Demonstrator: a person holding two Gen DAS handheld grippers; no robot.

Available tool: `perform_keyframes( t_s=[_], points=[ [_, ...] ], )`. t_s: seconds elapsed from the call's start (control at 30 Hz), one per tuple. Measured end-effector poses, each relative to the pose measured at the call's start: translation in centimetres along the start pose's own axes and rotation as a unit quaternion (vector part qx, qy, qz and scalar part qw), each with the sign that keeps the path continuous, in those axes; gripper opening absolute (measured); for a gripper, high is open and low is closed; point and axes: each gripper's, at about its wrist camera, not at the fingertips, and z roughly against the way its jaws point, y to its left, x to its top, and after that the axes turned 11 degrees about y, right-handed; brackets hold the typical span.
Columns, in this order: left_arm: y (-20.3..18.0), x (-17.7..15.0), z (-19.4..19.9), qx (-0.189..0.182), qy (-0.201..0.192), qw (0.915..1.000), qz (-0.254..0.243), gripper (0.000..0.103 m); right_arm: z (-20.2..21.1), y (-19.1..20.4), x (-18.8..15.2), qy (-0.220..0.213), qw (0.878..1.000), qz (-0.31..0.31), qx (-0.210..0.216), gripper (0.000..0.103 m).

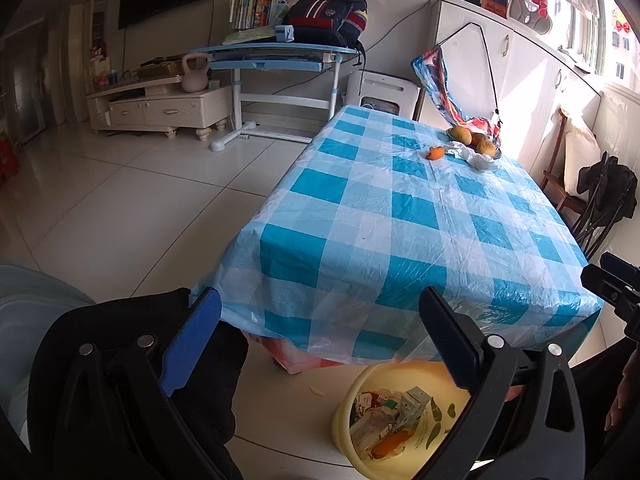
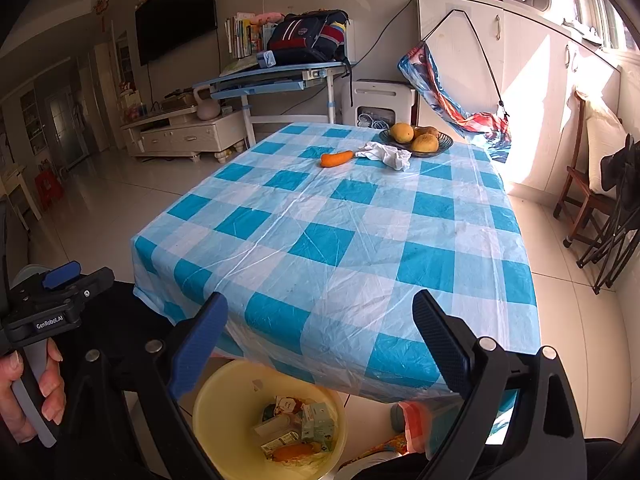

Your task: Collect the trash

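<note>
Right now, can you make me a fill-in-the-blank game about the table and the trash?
1. The carrot lies on a tablecloth checked white and ____.
2. The trash already collected sits in a ____ bucket on the floor.
3. The crumpled tissue lies between the carrot and a dish of ____.
4. Both the left hand-held gripper and the right hand-held gripper hold ____.

Missing words: blue; yellow; fruit; nothing

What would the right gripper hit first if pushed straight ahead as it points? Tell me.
Probably the checked tablecloth: the open right gripper aims at the table's near edge, above the yellow bin. Depth is uncertain.
</note>
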Motion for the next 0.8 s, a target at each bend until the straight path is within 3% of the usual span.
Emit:
perform_keyframes(
  t_s=[0.8],
  points=[
    [-0.29,0.12,0.01,0.001,0.001,1.0000,-0.001,0.096,0.04,0.01,-0.04,-0.001,1.000,0.001,0.000,0.091]
  ],
)
